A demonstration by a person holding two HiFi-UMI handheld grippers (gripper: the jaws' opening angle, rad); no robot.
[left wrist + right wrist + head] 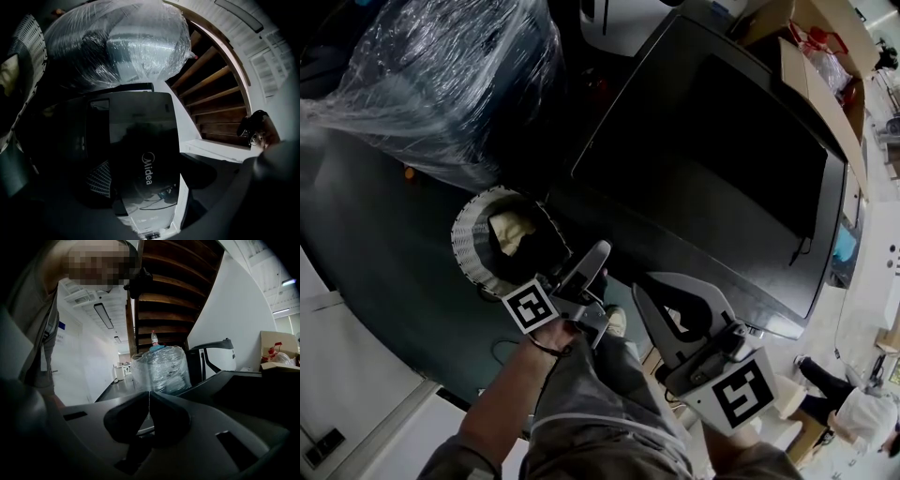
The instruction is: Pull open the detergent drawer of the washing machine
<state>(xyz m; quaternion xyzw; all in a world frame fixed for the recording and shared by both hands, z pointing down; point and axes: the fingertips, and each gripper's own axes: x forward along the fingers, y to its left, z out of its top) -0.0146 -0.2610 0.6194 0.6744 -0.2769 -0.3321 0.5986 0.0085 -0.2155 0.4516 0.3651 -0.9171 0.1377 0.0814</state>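
Note:
The washing machine (712,159) is a dark top-loader with a glossy black lid, at the centre and right of the head view. In the left gripper view the lid (140,140) carries a Midea logo, with a pale panel strip (150,225) at the bottom edge. No detergent drawer can be made out. My left gripper (596,253) hovers off the machine's near-left corner, and its jaws (150,199) stand apart with nothing between them. My right gripper (649,287) hangs beside the machine's front edge, its pads (149,393) pressed together on nothing.
A round white laundry basket (469,239) with a cloth inside stands left of the machine. A big plastic-wrapped bundle (441,75) lies beyond it. Cardboard boxes (816,75) sit behind the machine. Wooden stairs (215,93) rise overhead. A person (862,412) stands at the lower right.

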